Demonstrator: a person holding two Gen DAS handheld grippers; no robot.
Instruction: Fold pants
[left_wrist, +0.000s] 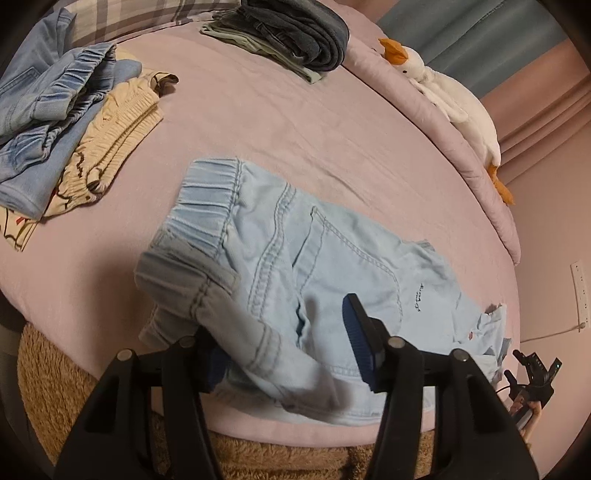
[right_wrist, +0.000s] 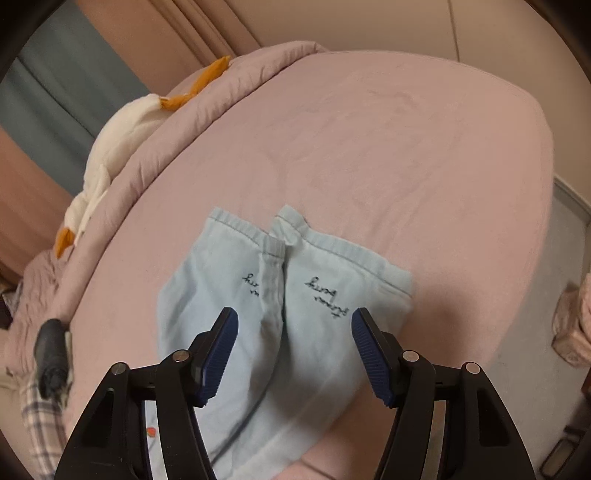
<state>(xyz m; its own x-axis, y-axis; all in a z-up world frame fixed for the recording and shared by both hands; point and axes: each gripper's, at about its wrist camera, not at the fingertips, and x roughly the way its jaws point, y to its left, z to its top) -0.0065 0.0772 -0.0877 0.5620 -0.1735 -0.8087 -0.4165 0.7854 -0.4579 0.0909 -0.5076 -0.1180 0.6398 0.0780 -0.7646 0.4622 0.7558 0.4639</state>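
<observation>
Light blue denim pants (left_wrist: 325, 266) lie on the pink bed sheet (left_wrist: 277, 122). The left wrist view shows the elastic waistband (left_wrist: 210, 199) and a back pocket. My left gripper (left_wrist: 284, 332) hangs over the waist end with its jaws apart. A raised fold of waistband cloth (left_wrist: 221, 314) lies between the fingers and covers the left pad. The right wrist view shows the two leg cuffs (right_wrist: 291, 236) side by side with dark script on each. My right gripper (right_wrist: 293, 325) is open just above the legs (right_wrist: 314, 350) and holds nothing.
A heap of blue and cream clothes (left_wrist: 70, 122) lies at the left of the bed. Folded dark clothes (left_wrist: 295, 33) lie at the far side. A white goose plush (left_wrist: 454, 92) lies on the rolled quilt edge (right_wrist: 155, 155). A brown fleece cover (left_wrist: 55, 387) hangs below the near edge.
</observation>
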